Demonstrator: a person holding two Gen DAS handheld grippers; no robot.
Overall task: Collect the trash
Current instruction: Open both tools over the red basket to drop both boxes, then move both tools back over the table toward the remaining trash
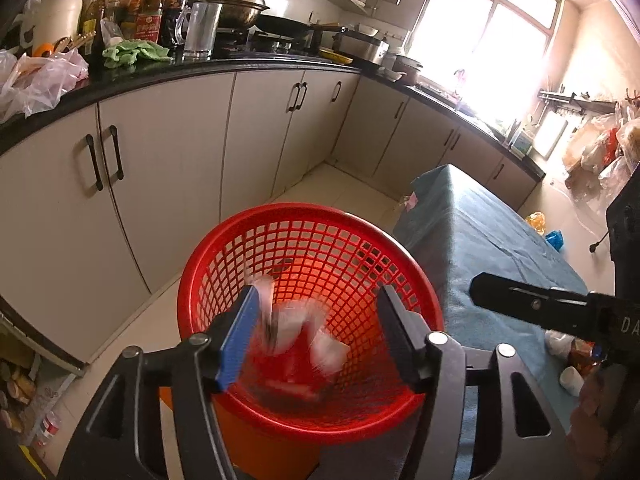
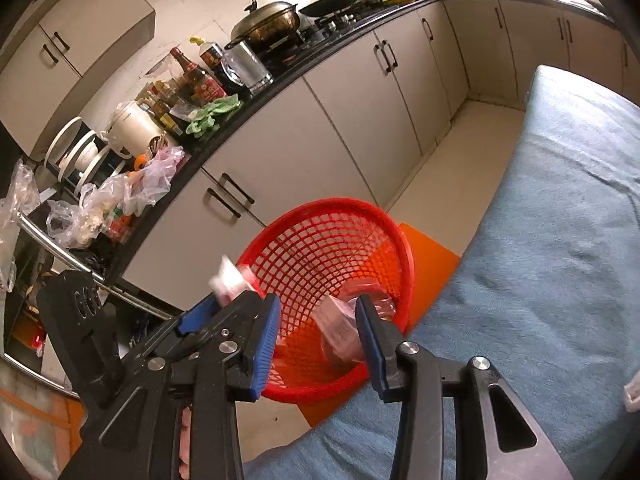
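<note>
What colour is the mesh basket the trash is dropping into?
Red. The basket shows best in the left wrist view, seen from above.

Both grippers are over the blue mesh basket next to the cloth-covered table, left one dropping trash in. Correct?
Not quite: the basket is red, not blue. Only the gripper pads are blue. The left wrist view shows it plainly. The rest stands: it sits beside the cloth-covered table, and blurred trash is falling between the left gripper's open jaws.

Open basket mouth beside table
</note>
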